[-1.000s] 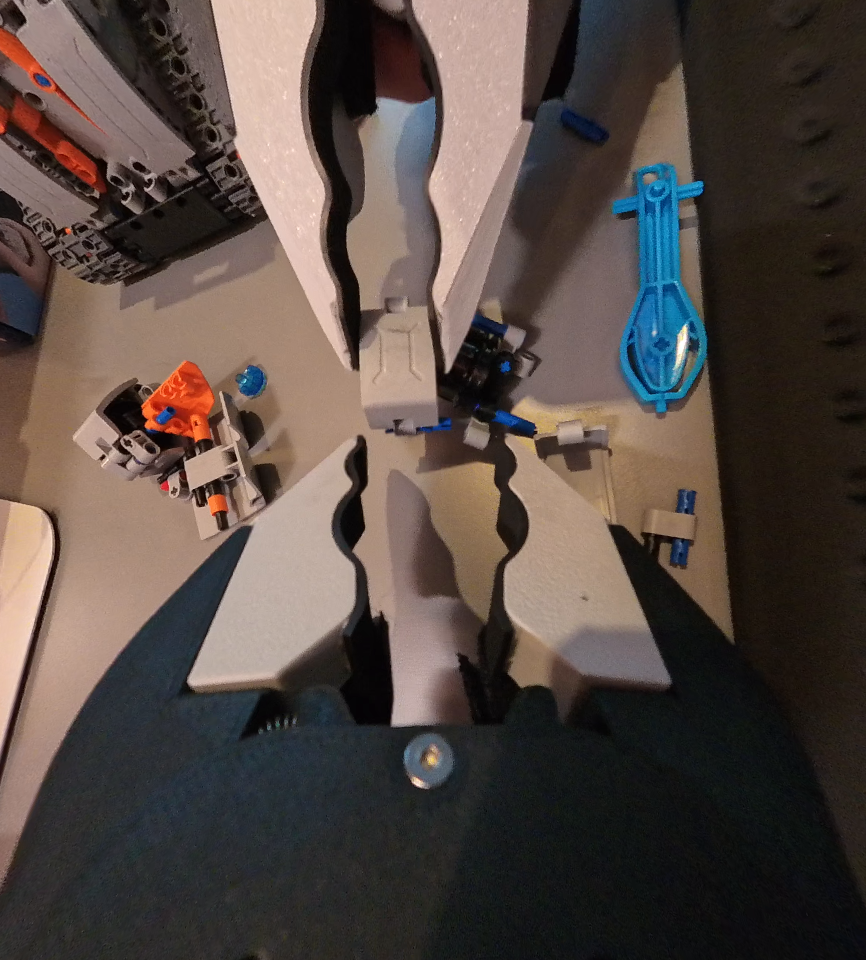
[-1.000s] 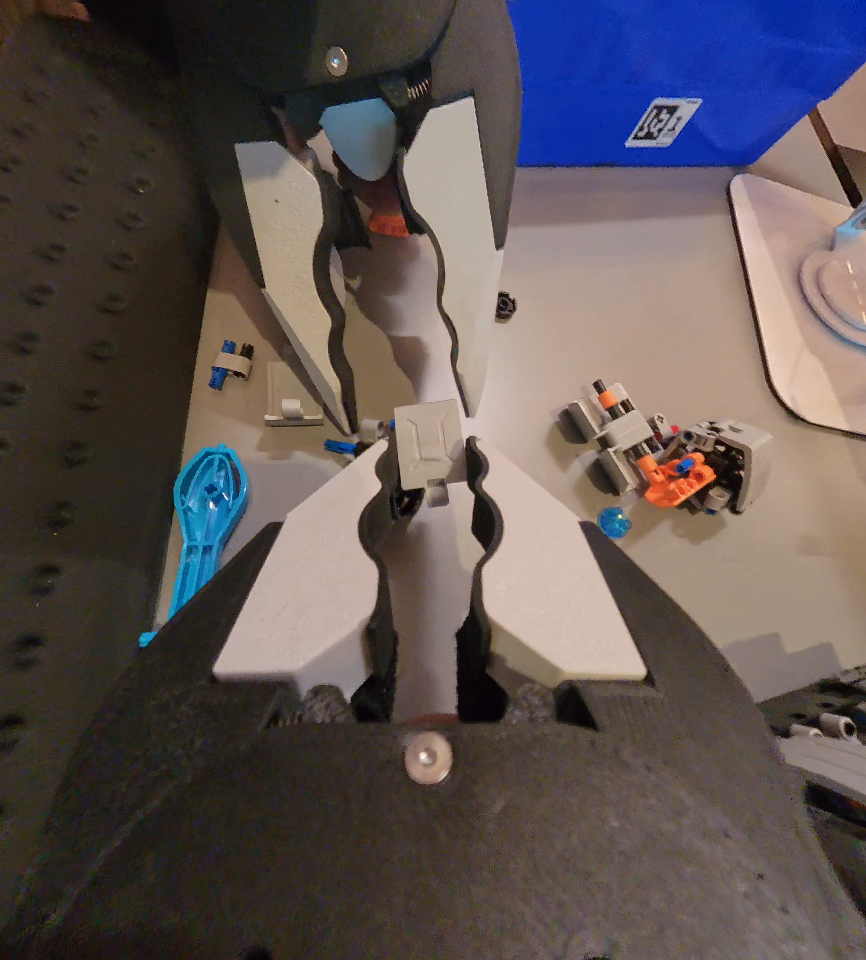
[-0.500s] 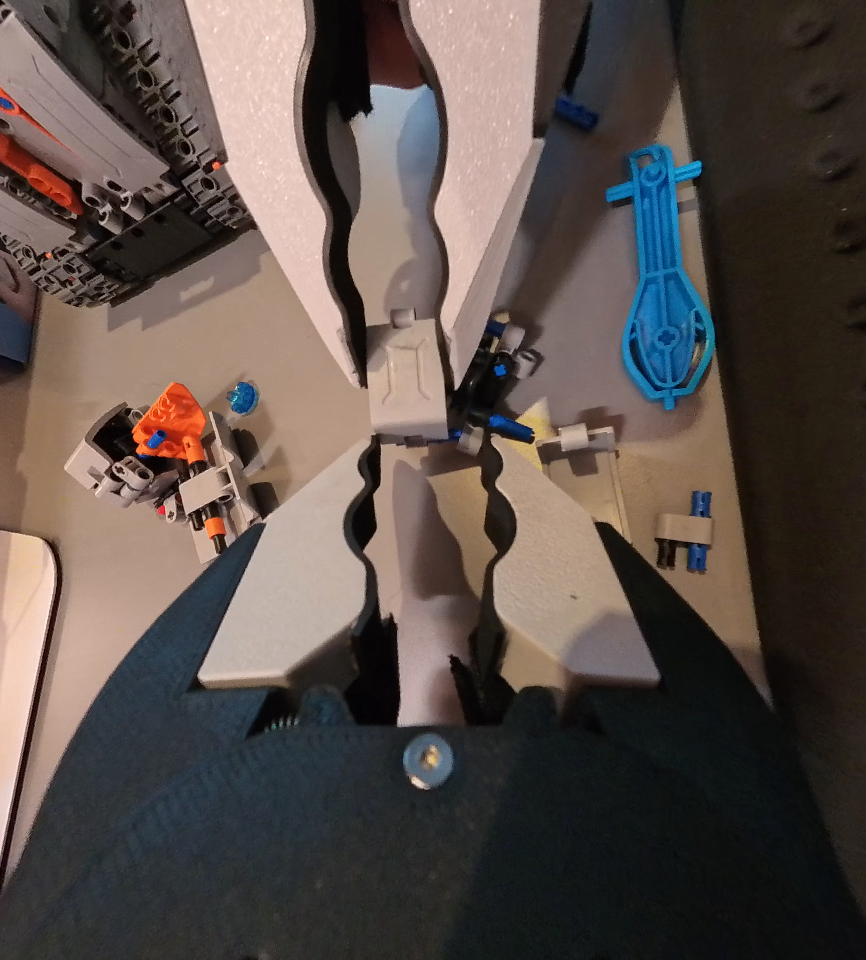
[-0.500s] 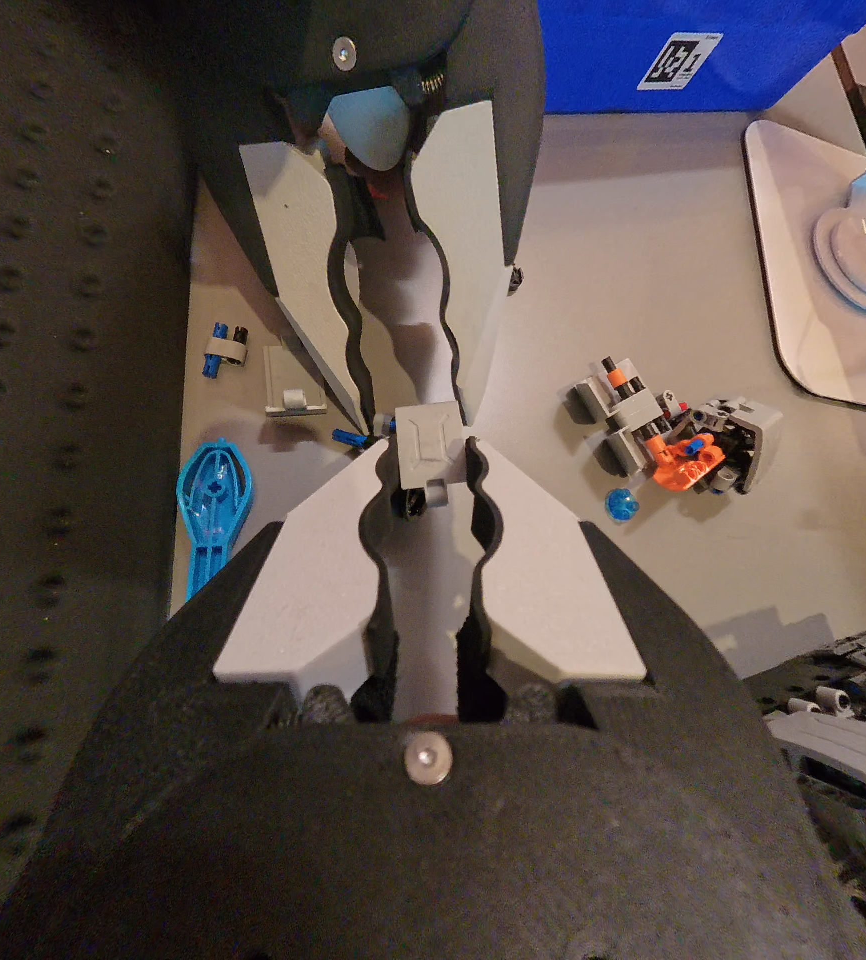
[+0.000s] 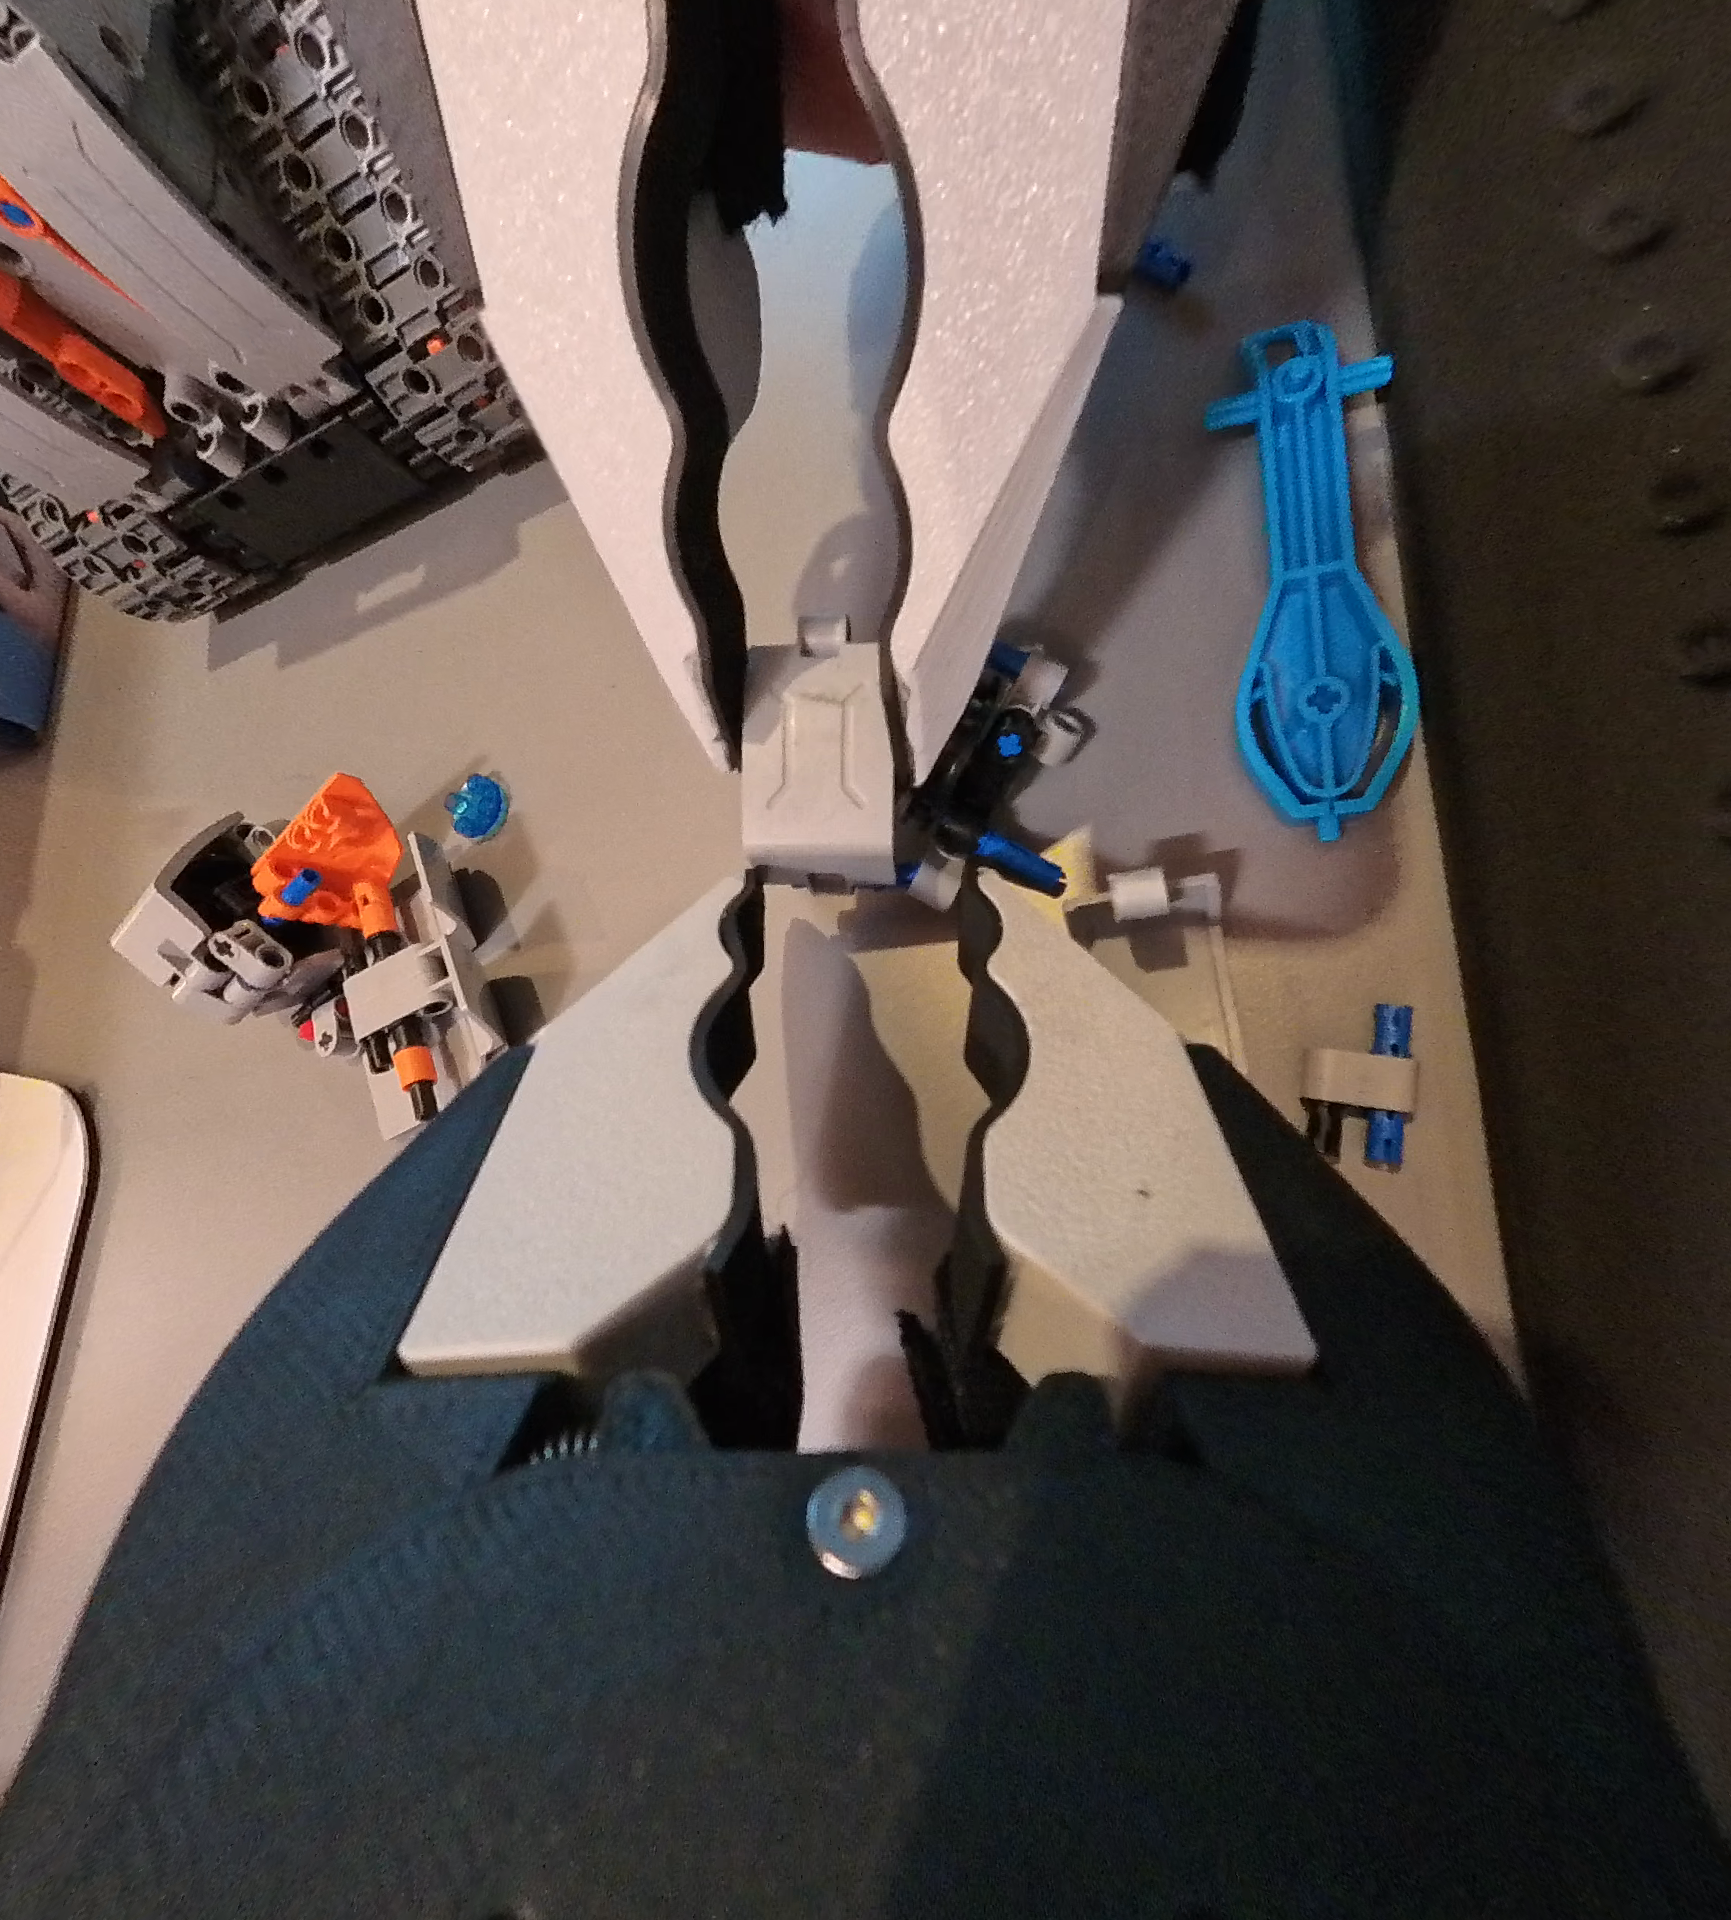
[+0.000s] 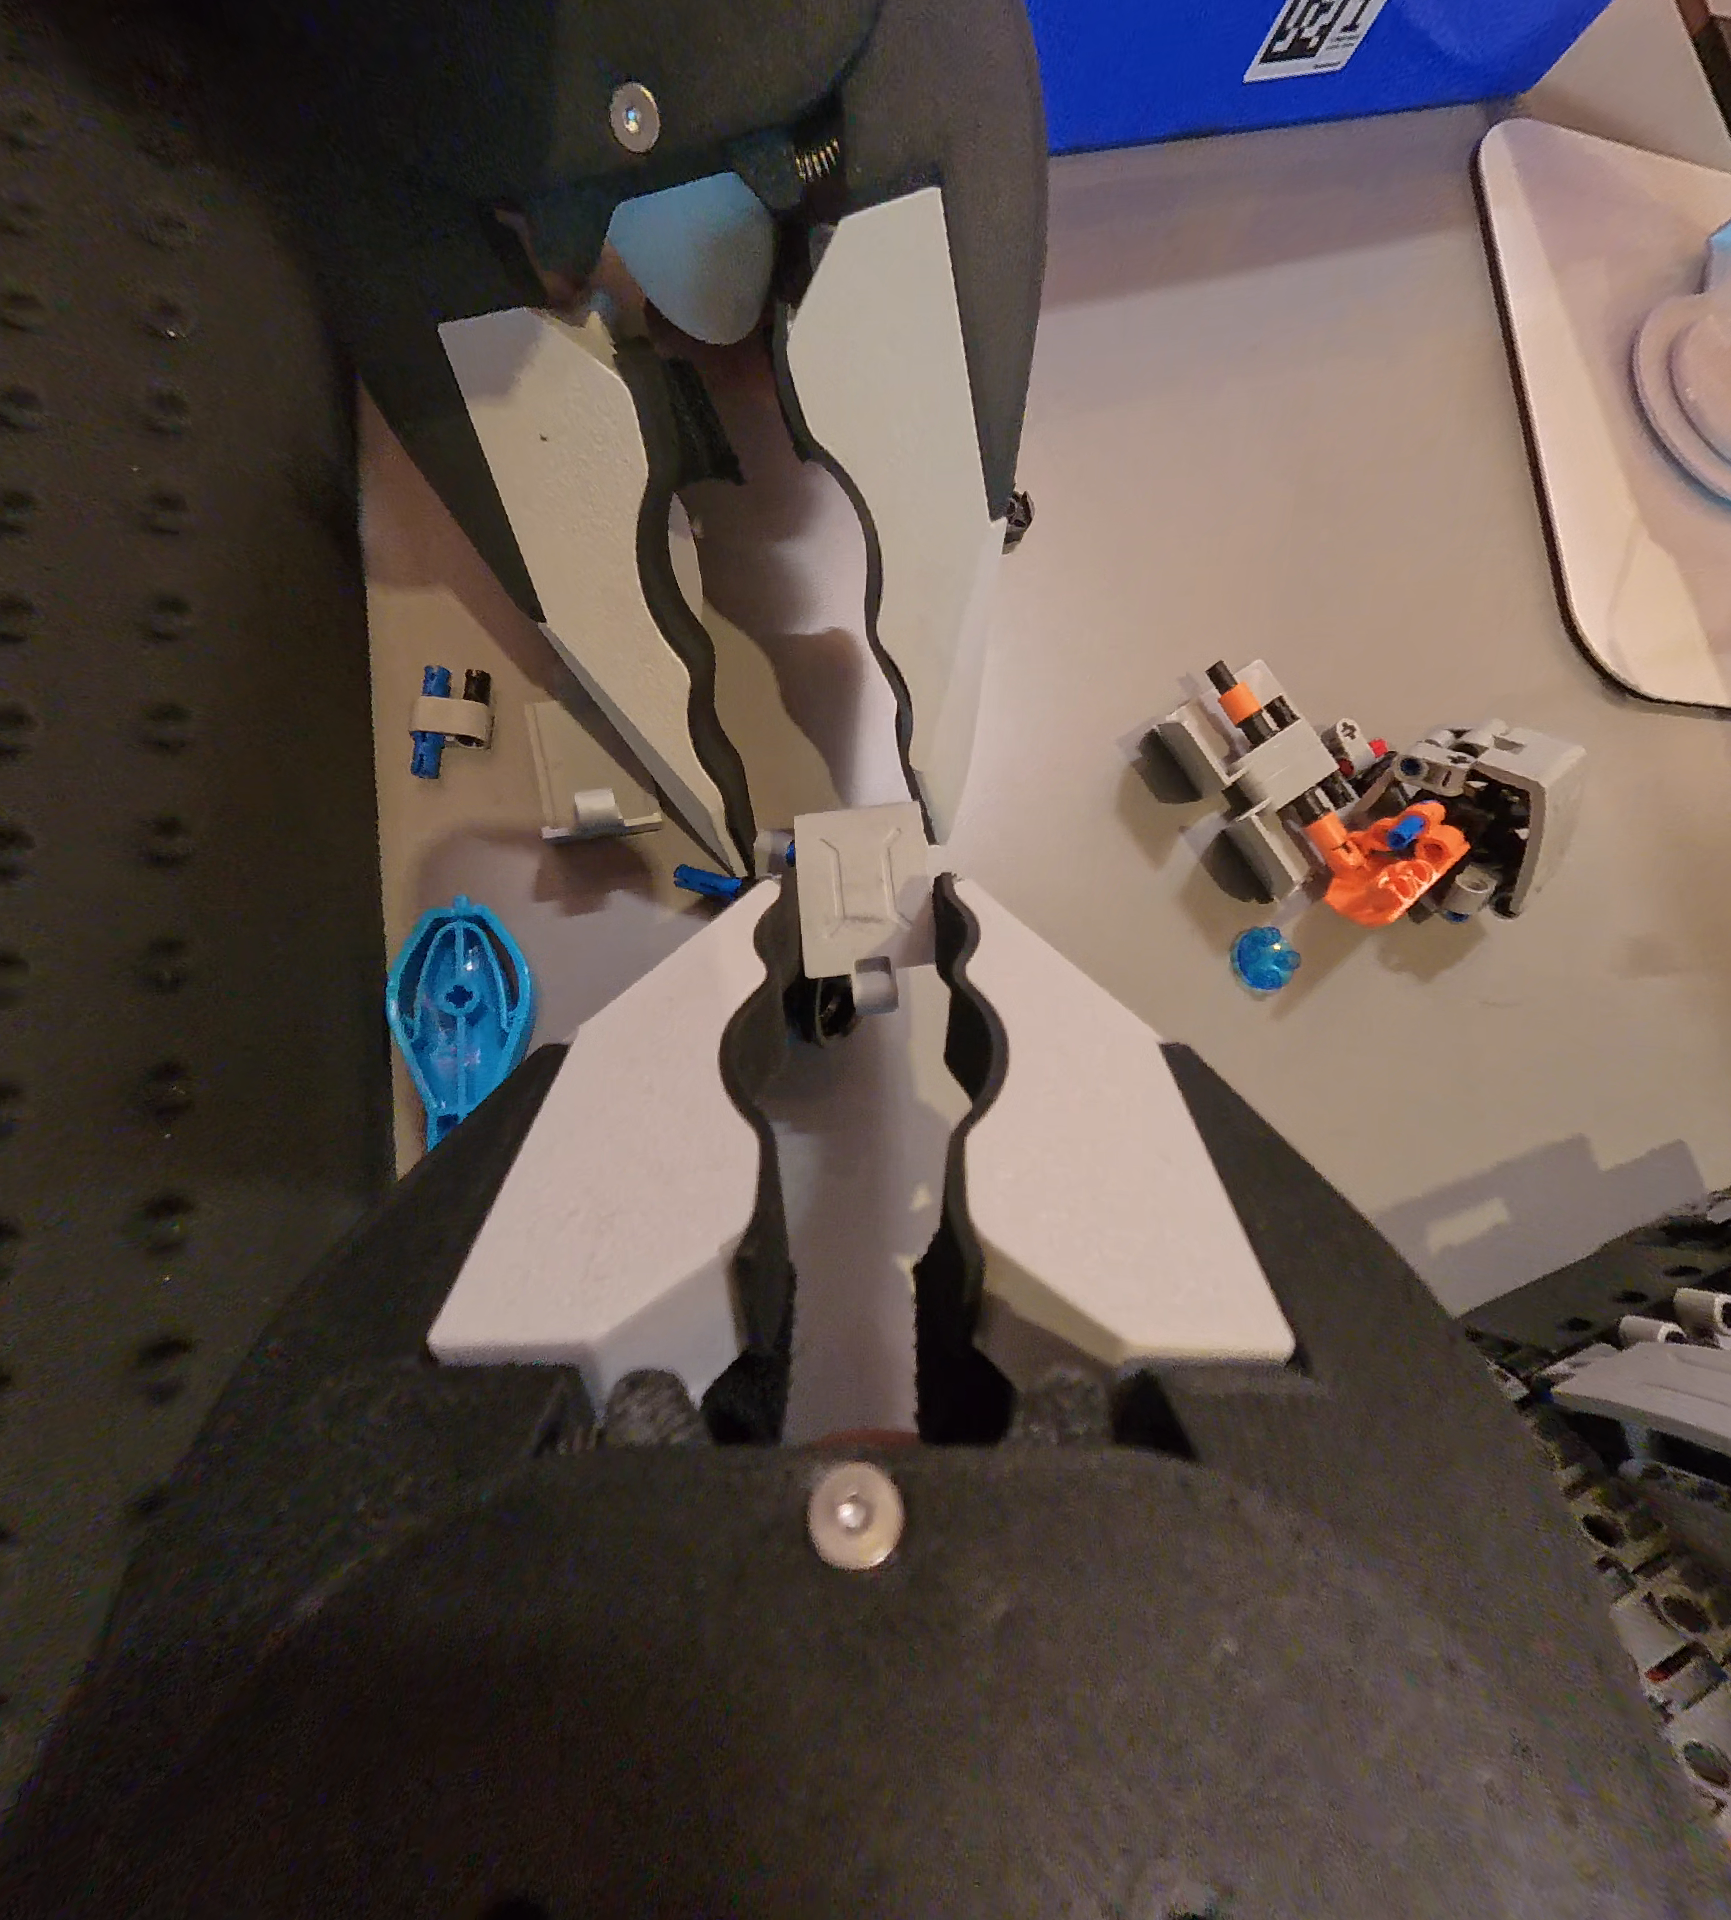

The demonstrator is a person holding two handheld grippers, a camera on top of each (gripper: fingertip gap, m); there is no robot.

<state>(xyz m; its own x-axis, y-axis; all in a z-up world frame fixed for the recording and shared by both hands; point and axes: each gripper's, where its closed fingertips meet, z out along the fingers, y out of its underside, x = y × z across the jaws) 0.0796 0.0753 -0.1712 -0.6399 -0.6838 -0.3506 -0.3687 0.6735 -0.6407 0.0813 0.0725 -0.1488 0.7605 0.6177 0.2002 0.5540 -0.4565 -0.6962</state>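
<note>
Two grippers meeting tip to tip over a grey table (image 5: 341, 686), both at one small brick assembly (image 5: 819, 779): a light grey panel piece on top, black and blue parts beneath and to one side. Right gripper (image 6: 856, 904) with jaws pinching the grey panel's near end, fingertips tight against its sides. Left gripper (image 5: 856, 904) tips just at the assembly's opposite edge, jaws slightly parted with a narrow gap; actual grip on the assembly not determinable. In the left wrist view, black and blue pins sticking out of the assembly toward a small grey connector (image 5: 1147, 894) lying just beside. Further off on that side, a bright blue openwork paddle-shaped piece (image 5: 1313, 665) flat on the table near a dark perforated foam wall (image 5: 1619, 727), and a grey clip with blue and black pins (image 5: 1360, 1086) near that wall too. On the other side, well apart from the grippers, a loose cluster of grey, black and orange parts (image 5: 321, 935), with a small translucent blue round stud (image 5: 476, 808) just beside it. Large grey and orange brick model (image 5: 165, 312) at the table's far corner in the left view. White rounded tray (image 6: 1609, 416) and blue box (image 6: 1256, 52) at the top of the right view.
</note>
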